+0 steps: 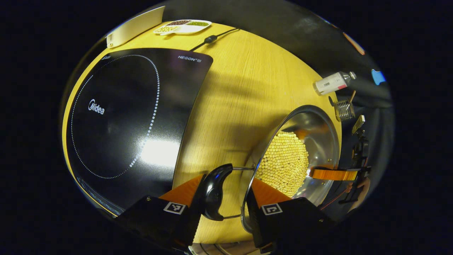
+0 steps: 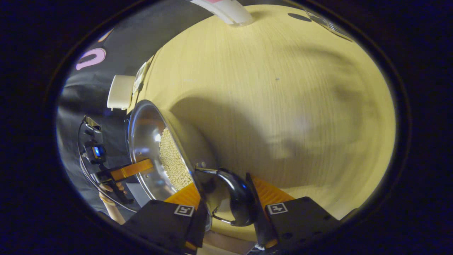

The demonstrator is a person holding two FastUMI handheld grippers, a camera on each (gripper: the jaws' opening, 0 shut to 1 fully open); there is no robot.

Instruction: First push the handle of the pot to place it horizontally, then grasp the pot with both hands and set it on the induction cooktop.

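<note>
A steel pot (image 1: 318,134) with pale yellow beads in its bottom is held between my two grippers over the wooden table (image 1: 240,88). My left gripper (image 1: 221,193) is shut across the pot's black side handle (image 1: 216,191), one finger outside the grip, the other at the rim. In the right gripper view the pot (image 2: 145,141) sits at the left, and my right gripper (image 2: 224,198) is shut on the opposite black handle (image 2: 239,200). Each gripper also appears far off across the pot, the right gripper (image 1: 334,174) and the left gripper (image 2: 131,170). The black induction cooktop (image 1: 127,120) lies left of the pot.
A white bottle (image 1: 334,83) lies on its side and a small wire strainer (image 1: 344,109) stands beyond the pot. A divided white dish (image 1: 182,26), a white board (image 1: 134,26) and a black cable (image 1: 212,38) are behind the cooktop. A white block (image 2: 120,92) sits at the table edge.
</note>
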